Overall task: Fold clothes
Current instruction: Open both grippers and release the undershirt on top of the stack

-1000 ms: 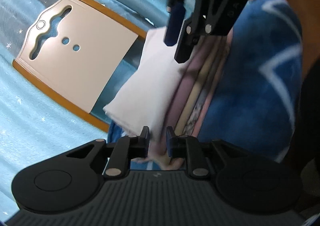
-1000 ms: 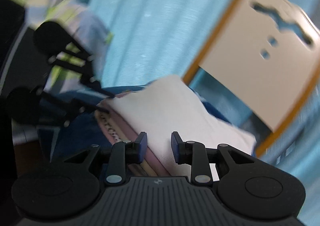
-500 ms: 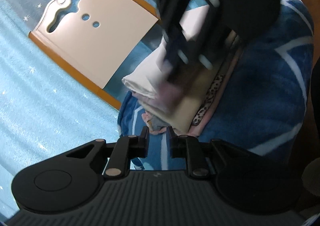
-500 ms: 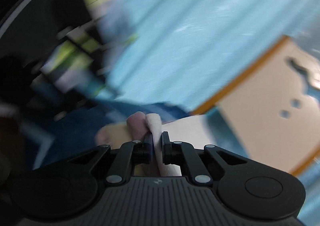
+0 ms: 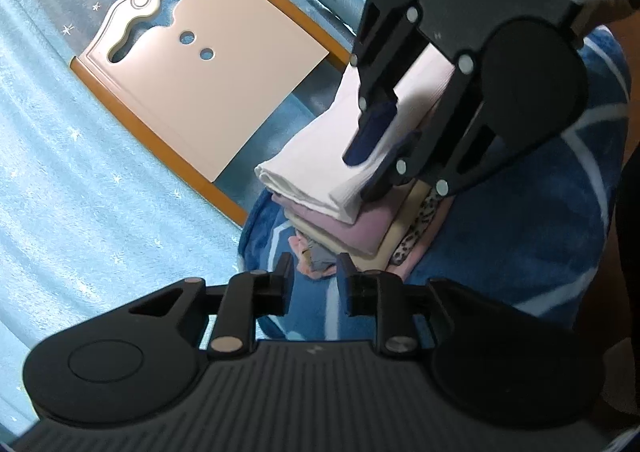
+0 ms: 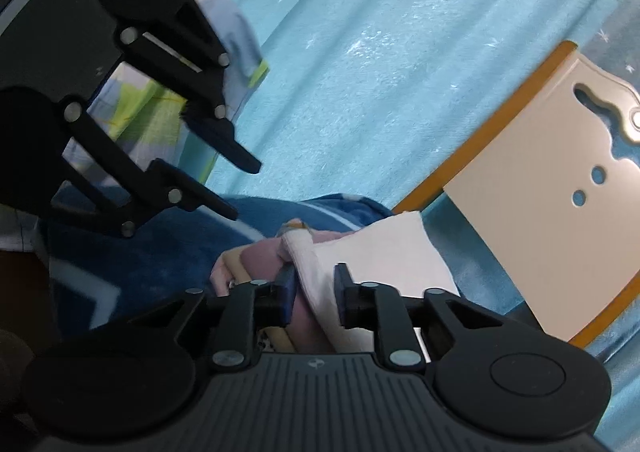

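Note:
A stack of folded clothes sits on a blue blanket [image 5: 520, 252]. A white garment [image 5: 312, 168] lies on top, with pink, beige and leopard-print layers under it. My left gripper [image 5: 314, 280] hangs open and empty just short of the stack's near corner. It also shows at upper left in the right wrist view, left gripper [image 6: 236, 188]. My right gripper [image 6: 314, 292] is open, its fingers either side of the white garment's folded edge [image 6: 376, 252]. From the left wrist view the right gripper [image 5: 378, 156] reaches down onto the stack top.
A beige chair back with an orange rim [image 5: 200, 92] stands just behind the stack. A light blue starred curtain [image 5: 60, 212] fills the background. A green and white plaid cloth [image 6: 132, 104] hangs at the left behind my left gripper.
My right gripper was shut on the white garment's edge half a second ago and its jaws now stand apart. My left gripper has drawn back from the stack.

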Tool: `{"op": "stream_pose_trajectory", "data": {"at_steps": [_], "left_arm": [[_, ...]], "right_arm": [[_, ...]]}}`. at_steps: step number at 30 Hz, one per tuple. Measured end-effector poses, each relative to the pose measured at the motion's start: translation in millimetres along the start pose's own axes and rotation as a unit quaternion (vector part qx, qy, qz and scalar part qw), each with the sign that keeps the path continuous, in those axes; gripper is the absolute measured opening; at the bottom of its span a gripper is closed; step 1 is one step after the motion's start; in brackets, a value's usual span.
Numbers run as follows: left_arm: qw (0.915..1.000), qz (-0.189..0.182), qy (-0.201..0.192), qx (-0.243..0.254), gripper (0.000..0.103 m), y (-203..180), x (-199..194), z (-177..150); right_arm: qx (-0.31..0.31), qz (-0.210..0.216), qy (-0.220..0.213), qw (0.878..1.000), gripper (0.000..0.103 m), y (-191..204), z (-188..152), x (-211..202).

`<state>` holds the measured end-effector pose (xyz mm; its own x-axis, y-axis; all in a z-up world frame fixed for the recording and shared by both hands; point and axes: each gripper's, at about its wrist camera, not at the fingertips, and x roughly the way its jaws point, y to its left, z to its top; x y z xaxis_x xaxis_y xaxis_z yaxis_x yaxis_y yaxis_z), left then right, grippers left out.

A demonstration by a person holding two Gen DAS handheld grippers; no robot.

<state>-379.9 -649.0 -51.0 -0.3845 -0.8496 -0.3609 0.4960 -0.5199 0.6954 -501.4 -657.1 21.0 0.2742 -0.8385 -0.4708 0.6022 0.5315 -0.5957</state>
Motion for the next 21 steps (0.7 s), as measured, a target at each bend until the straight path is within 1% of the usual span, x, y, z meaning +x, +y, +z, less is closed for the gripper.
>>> {"op": "stream_pose_trajectory", "data": {"at_steps": [1, 2, 5, 6, 7, 9, 11, 12, 14, 16, 19, 21], "left_arm": [[1.0, -0.001, 0.0, -0.002, 0.021, -1, 0, 0], [1.0, -0.001, 0.0, -0.001, 0.021, -2, 0, 1], [1.0, 0.001, 0.003, -0.007, 0.021, -1, -1, 0], [0.9999, 0.002, 0.003, -0.012, 0.021, 1, -1, -1], [0.9998, 0.004, 0.003, -0.017, 0.022, 3, -1, -1], [0.9998, 0.007, 0.008, -0.016, 0.022, 8, 1, -1], [0.9997, 0.013, 0.008, -0.018, 0.022, 14, -1, 0], [0.9996, 0.015, 0.007, -0.024, 0.022, 18, -2, 1], [0.9992, 0.013, 0.005, -0.037, 0.022, 23, -3, 3], [0.9988, 0.006, -0.001, -0.048, 0.022, 24, -1, 8], [0.9977, -0.009, -0.018, -0.064, 0.022, 22, 5, 20], [0.9966, -0.019, -0.031, -0.074, 0.022, 20, 10, 28]], "right_arm": [[0.008, -0.006, -0.007, 1.0, 0.0, -3, -1, -1], [0.023, -0.024, -0.025, 0.999, 0.0, -8, -1, -4], [0.084, -0.092, -0.064, 0.99, 0.0, -27, 2, -12], [0.1, -0.093, -0.068, 0.988, 0.0, -28, 1, -13], [0.1, -0.078, -0.064, 0.99, 0.002, -25, 1, -9], [0.04, -0.034, -0.037, 0.998, 0.002, -7, 3, 9], [0.021, 0.001, -0.011, 1.0, 0.012, 0, 0, 23], [0.022, 0.003, -0.011, 1.0, 0.011, -1, -1, 24], [0.038, 0.007, -0.017, 0.999, 0.015, -7, -3, 15], [0.047, 0.012, -0.021, 0.999, 0.021, -10, -6, 1], [0.058, 0.021, -0.021, 0.998, 0.021, -15, -16, -19], [0.072, 0.01, -0.019, 0.997, 0.021, -23, -24, -30]]}}
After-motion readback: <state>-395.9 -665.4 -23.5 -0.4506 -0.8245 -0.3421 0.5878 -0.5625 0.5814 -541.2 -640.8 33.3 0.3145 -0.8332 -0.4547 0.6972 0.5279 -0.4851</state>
